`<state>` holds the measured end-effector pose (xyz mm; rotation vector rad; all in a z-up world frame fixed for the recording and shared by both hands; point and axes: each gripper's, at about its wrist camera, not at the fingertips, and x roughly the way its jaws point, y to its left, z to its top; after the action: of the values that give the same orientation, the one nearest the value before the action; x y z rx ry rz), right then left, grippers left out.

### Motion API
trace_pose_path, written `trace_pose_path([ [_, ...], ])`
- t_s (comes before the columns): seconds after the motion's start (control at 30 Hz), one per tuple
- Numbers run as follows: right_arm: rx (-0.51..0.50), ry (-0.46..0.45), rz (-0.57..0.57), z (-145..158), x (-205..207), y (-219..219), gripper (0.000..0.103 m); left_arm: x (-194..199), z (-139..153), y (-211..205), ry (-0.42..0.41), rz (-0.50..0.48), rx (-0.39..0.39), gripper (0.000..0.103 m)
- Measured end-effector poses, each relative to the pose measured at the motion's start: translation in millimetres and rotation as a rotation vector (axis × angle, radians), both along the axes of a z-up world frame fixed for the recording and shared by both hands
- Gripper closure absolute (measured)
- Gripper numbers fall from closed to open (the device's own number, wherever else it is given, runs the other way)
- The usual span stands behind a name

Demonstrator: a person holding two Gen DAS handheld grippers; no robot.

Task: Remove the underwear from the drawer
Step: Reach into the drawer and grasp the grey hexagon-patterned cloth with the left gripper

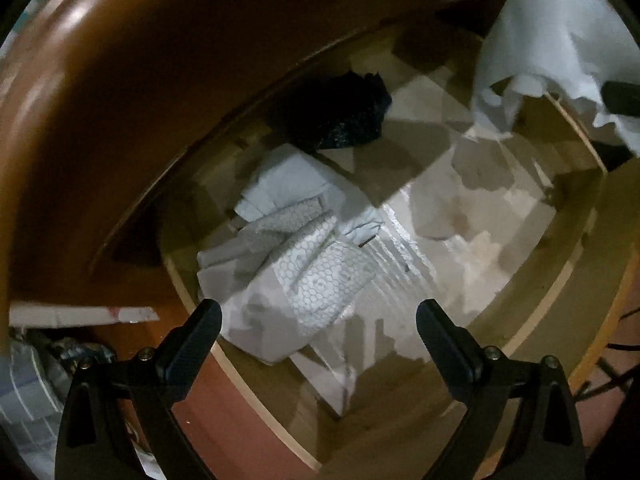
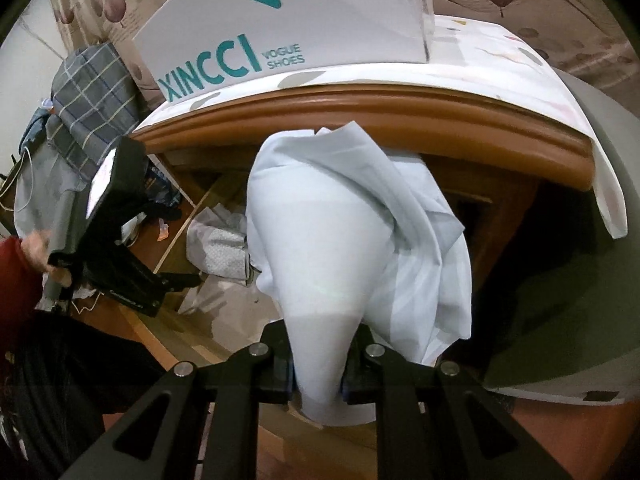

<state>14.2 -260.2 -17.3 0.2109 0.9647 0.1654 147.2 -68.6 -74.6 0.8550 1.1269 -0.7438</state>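
Underwear (image 2: 352, 248), a pale blue garment, hangs bunched from our right tongs (image 2: 318, 376), which are clenched on its narrow end. Its long axis runs away from the tongs toward the wooden cabinet top (image 2: 400, 120), the cloth widening into loose folds at the far end. In the left wrist view the same garment (image 1: 548, 40) shows at the upper right, draped above the far corner of the open drawer (image 1: 576, 276).

Our left tongs (image 1: 318, 320) point steeply down into the drawer, jaws spread wide and gripping nothing. Just beyond them lies a pile of folded pale garments (image 1: 280, 248), one with a honeycomb print (image 1: 324, 276), at the near left of the drawer. A black bundle (image 1: 340, 116) sits farther back, apart from the pile. The rest of the drawer floor shows a pale lining.

From the right wrist view, a hand (image 2: 44, 256) in a red sleeve (image 2: 16, 272) holds the left tongs over the drawer. A white shoe box (image 2: 288, 28) printed XINCCI stands on the cabinet top, over a light patterned cloth (image 2: 520, 64). Plaid fabric (image 2: 96, 92) is heaped to the left of the cabinet.
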Motion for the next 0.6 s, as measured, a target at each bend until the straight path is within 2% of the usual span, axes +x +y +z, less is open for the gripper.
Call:
trace_pose_path([
  [0.07, -0.006, -0.002, 0.008, -0.3, -0.4, 2.9, 0.088, 6.2, -5.1, -0.8, 0.033, -0.015, 0.009, 0.006],
  [0.2, -0.016, -0.007, 0.015, -0.2, -3.8, 6.8, 0.088, 2.1, -17.9, -8.7, -0.018, -0.124, 0.061, 0.006],
  [0.23, -0.009, -0.009, 0.011, -0.6, -3.6, 5.3, 0.088, 2.6, -23.3, -10.6, -0.004, -0.132, 0.083, 0.006],
  [0.4, 0.015, -0.020, 0.006, -0.8, -3.2, -0.9, 0.088, 16.4, -44.1, -13.9, -0.032, -0.137, 0.142, 0.008],
  [0.47, 0.011, -0.023, 0.006, -1.4, -4.0, -2.0, 0.088, 17.3, -48.2, -15.2, -0.026, -0.154, 0.136, 0.008],
  [0.53, 0.011, -0.022, 0.007, -1.8, -4.7, -2.9, 0.088, 25.0, -56.9, -13.3, 0.010, -0.136, 0.140, 0.008],
  [0.6, 0.017, -0.021, 0.009, -1.6, -5.0, -3.7, 0.088, 32.1, -64.3, -11.6, 0.012, -0.125, 0.150, 0.008],
])
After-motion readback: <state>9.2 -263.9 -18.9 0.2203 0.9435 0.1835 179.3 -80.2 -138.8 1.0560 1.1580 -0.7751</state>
